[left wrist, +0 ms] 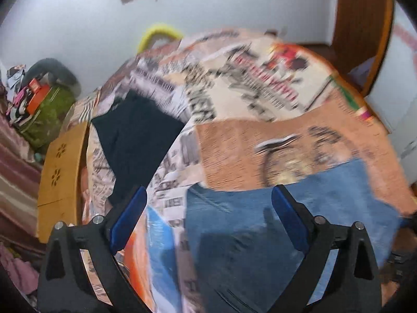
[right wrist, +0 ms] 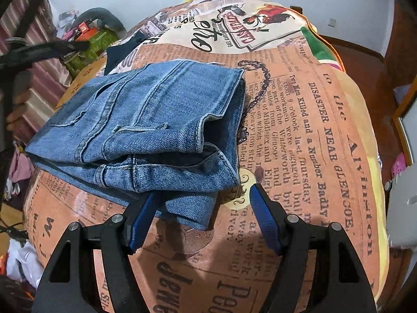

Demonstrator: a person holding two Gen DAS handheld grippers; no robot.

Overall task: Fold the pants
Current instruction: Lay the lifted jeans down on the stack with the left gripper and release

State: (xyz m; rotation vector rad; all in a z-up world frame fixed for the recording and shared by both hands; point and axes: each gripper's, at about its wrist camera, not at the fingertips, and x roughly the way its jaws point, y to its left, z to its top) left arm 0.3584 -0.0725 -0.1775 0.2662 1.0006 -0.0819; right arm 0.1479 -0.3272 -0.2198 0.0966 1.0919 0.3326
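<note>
Blue jeans lie folded in a thick stack on the newspaper-print bedspread. My right gripper is open at the stack's near corner, left finger touching the denim edge, holding nothing. In the blurred left wrist view the jeans lie under and ahead of my left gripper, which is open above them. The left gripper with the hand holding it also shows at the left edge of the right wrist view.
A dark garment lies folded on the bed's far left. A wooden stool stands beside the bed, with a green bag and clutter behind it. A wooden door is at the far right.
</note>
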